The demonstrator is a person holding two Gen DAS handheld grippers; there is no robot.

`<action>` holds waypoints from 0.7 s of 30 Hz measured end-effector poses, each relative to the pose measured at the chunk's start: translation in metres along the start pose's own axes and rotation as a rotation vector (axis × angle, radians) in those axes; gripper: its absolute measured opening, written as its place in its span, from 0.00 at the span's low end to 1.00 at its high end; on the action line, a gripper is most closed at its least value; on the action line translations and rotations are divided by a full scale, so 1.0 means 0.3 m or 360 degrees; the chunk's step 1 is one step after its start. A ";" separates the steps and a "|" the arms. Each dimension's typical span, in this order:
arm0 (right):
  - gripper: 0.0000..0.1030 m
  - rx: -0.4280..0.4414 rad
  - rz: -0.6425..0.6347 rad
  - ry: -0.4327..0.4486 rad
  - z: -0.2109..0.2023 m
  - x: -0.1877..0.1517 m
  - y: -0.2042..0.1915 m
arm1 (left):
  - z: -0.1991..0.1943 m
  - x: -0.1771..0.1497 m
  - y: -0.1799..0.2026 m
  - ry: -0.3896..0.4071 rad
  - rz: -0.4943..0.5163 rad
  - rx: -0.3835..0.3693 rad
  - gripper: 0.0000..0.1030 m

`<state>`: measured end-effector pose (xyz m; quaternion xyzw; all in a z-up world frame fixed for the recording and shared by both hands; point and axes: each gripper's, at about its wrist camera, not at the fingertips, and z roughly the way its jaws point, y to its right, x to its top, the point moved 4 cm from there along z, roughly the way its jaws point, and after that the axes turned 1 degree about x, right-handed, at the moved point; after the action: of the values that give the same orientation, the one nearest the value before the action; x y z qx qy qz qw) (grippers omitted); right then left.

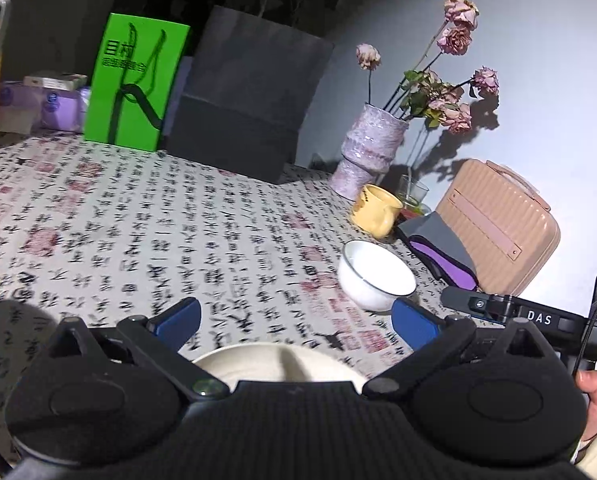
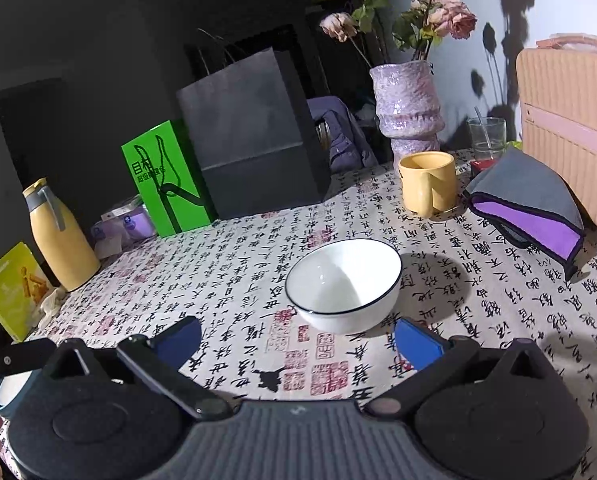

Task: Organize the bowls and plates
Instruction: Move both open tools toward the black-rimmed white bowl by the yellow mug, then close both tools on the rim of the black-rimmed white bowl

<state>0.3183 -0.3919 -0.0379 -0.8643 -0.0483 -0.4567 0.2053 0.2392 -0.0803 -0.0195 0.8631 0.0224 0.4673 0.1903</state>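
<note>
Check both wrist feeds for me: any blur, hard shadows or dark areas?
Left wrist: tablecloth print smeared by motion blur, roses cast hard shadows on the wall. Right wrist: sharper, white bowl throws a crisp shadow to its right, background left of the black bag is very dark.

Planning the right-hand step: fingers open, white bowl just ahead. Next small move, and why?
Probably ease the right gripper forward so its open fingers straddle the near rim of the white bowl. The bowl stands upright and empty on the tablecloth, ungrasped, just ahead of the fingertips.
</note>
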 end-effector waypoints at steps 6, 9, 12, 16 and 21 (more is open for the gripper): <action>1.00 -0.0001 0.0061 -0.0124 0.054 0.065 0.057 | 0.092 0.049 0.081 -0.0076 -0.0008 -0.0022 1.00; 1.00 -0.0009 0.0099 -0.0170 0.080 0.095 0.084 | 0.144 0.072 0.116 -0.0114 -0.0012 -0.0025 1.00; 1.00 0.0013 0.0151 -0.0198 0.109 0.129 0.109 | 0.206 0.098 0.141 -0.0176 -0.0058 -0.0031 1.00; 1.00 -0.0038 0.0221 -0.0253 0.165 0.171 0.150 | 0.287 0.137 0.167 -0.0249 -0.0119 0.0006 1.00; 1.00 -0.0035 0.0292 -0.0283 0.251 0.227 0.191 | 0.390 0.166 0.193 -0.0325 -0.0148 0.0114 1.00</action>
<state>0.4313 -0.4212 -0.0381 -0.9044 0.0178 -0.3579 0.2316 0.3547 -0.1590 -0.0169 0.9105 0.0595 0.3664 0.1822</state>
